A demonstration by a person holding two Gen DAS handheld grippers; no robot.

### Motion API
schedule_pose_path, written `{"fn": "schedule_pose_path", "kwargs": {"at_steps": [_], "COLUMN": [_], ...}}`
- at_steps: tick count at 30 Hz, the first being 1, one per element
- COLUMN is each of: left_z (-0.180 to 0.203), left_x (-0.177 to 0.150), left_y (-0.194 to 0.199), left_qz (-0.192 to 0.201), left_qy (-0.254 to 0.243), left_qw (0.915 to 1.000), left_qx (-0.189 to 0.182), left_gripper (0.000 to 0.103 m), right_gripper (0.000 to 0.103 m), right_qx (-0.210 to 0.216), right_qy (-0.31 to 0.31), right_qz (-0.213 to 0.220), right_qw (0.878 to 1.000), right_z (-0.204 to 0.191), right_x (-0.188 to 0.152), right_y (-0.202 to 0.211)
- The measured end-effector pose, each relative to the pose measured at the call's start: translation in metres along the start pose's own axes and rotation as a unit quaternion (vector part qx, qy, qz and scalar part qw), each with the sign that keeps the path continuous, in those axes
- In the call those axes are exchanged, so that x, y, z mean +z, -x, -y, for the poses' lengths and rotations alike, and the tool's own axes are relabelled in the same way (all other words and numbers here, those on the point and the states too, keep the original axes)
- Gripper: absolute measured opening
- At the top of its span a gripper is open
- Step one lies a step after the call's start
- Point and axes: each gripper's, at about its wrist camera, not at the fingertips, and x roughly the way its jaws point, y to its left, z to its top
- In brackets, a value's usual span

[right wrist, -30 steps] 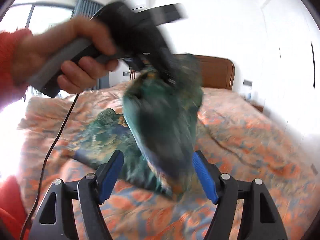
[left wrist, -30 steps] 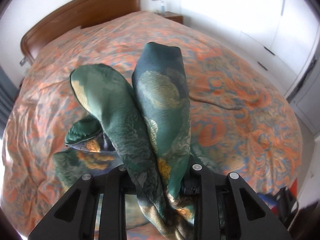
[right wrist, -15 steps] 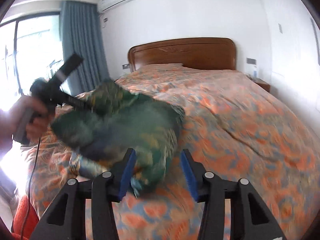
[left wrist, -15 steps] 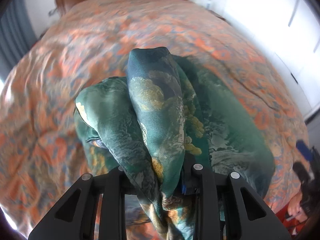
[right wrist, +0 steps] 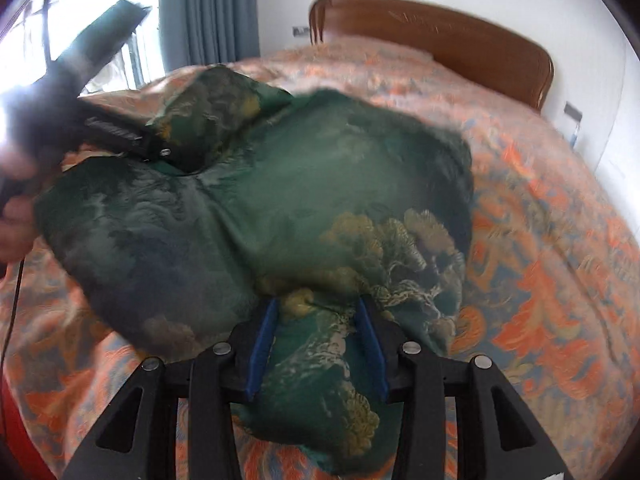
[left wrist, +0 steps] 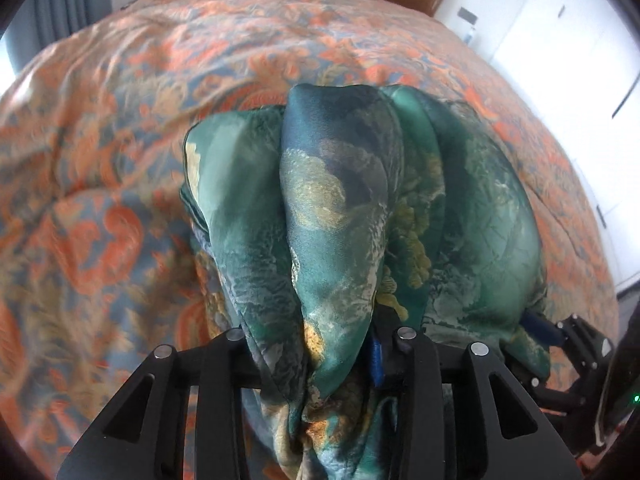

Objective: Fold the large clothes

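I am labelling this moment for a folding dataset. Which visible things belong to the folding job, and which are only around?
Belong to the job:
- green silky patterned garment
- left gripper
- right gripper

Only around:
- orange floral bedspread
- brown wooden headboard
- blue-grey curtain

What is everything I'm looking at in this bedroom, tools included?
Garment: one, dark green with gold print, bunched on the bed, held at two places.
Bedspread: one, orange and blue-grey floral, covering the bed.
Headboard: one, brown wood, at the far end of the bed.
Curtain: one, blue-grey, beside the bright window.
Cupboard doors: white, along the wall right of the bed.
Left tool: one, black; its jaws have just been opening, with a bunch of garment between them.
Right tool: one, black with blue pads; its jaws have just been closing around a fold of garment.
Hand: one, blurred, holding the left tool's handle.
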Motion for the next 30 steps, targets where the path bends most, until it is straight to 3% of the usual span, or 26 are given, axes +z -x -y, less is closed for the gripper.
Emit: {"fn": "schedule_pose_path", "kwargs": {"at_steps": [5, 9, 12, 16, 21, 26, 30], "left_z": [-0.019, -0.019, -0.025, -0.036, -0.035, -0.033, -0.029], "left_x": [-0.013, -0.016, -0.019, -0.021, -0.023, -0.02, -0.02], "left_y": [-0.013, -0.008, -0.007, -0.011, -0.011, -0.017, -0.019], "left_qz": [0.007, 0.011, 0.011, 0.014, 0.013, 0.007, 0.002], "left_qy": [0.045, 0.038, 0.044, 0.056, 0.053, 0.05, 0.047], "left_qw": [0.998, 0.9982, 0.9972, 0.9952, 0.9959, 0.9964, 0.9967], "left_qx": [-0.043, -0.045, -0.06, -0.079, -0.073, -0.068, -0.066], "left_gripper": [0.038, 0.039, 0.039, 0.039, 0.039, 0.039, 0.041], "right_gripper": [0.042, 0.042, 0.042, 0.041, 0.041, 0.041, 0.041], "right_qx": [-0.002, -0.009, 0.021, 0.029, 0.019, -0.04, -0.043], "right_qy": [0.008, 0.023, 0.02, -0.038, -0.122, -0.106, -0.109], "right_qz": [-0.001, -0.018, -0.048, -0.013, -0.039, -0.095, -0.086], "right_qw": [1.0, 1.0, 0.998, 0.999, 0.992, 0.989, 0.989], "right_z": [0.002, -0.002, 0.003, 0.031, 0.062, 0.054, 0.056], "right_x": [-0.006, -0.003, 0.024, 0.077, 0.129, 0.122, 0.112], "right_y": [-0.016, -0.015, 0.003, 0.022, -0.035, -0.108, -0.111]}}
